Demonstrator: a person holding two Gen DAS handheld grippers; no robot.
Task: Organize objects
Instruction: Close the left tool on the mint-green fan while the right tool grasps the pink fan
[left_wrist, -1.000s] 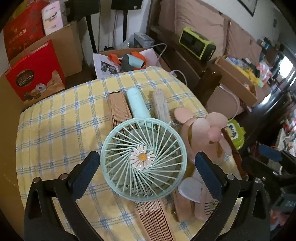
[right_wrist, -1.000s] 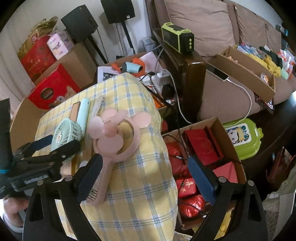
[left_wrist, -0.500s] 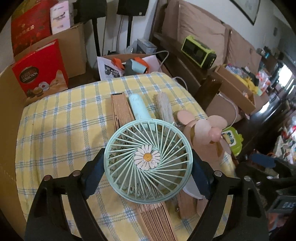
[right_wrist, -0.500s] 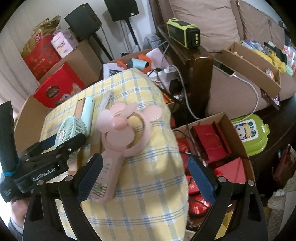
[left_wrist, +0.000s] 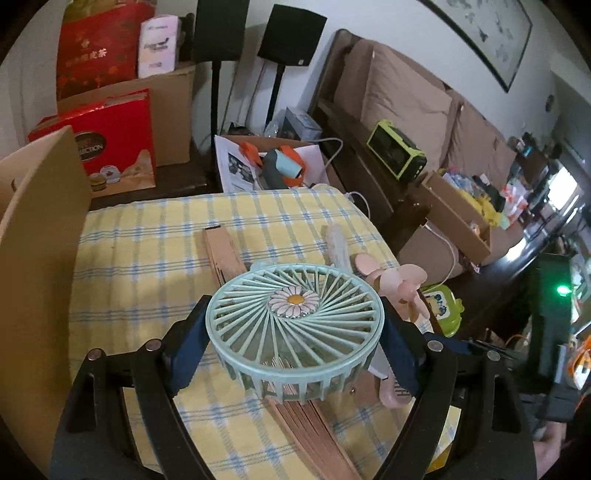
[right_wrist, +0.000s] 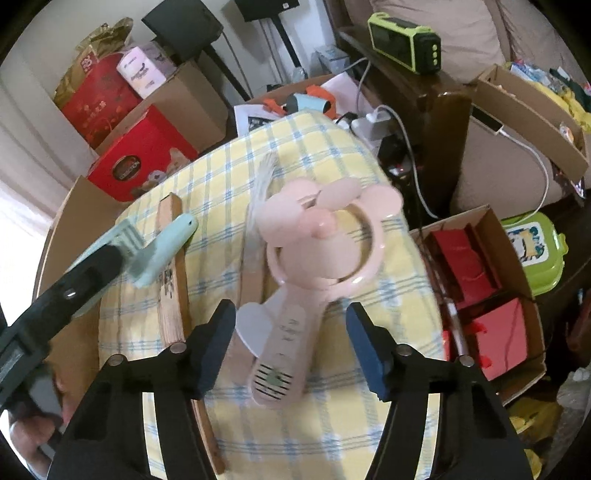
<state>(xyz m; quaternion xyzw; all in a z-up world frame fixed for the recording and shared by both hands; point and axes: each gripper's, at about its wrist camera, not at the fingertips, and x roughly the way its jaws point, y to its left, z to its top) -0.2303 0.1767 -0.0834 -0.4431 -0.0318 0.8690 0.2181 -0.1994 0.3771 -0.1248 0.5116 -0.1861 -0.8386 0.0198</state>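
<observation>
Left wrist view
Left gripper (left_wrist: 295, 345): clamped on the round guard of the mint fan (left_wrist: 295, 325), one blue pad at each side of the rim.
Mint fan: lifted off the checked cloth (left_wrist: 147, 266), tilted, daisy badge facing up.
Folded wooden fan (left_wrist: 225, 254): flat on the checked cloth, running under the mint fan.
Pink fan (left_wrist: 402, 291): on the checked cloth, just right of the mint fan, partly hidden.
Red box (left_wrist: 110, 144): beyond the far edge of the checked cloth, upright.

Right wrist view
Right gripper (right_wrist: 291, 349): jaws just been closing, part open; handle of the pink fan (right_wrist: 314, 258) between the pads, gaps on both sides, no contact.
Pink fan: lying on the checked cloth (right_wrist: 332, 155), head away from the camera, blurred.
Mint fan (right_wrist: 162, 247): left of the pink fan, above the checked cloth, gripped by the left gripper (right_wrist: 92, 269).
Folded wooden fan (right_wrist: 170, 295): on the checked cloth, below the mint fan's handle.
Green lunch box (right_wrist: 535, 251): off the right edge of the checked cloth, lower down.
</observation>
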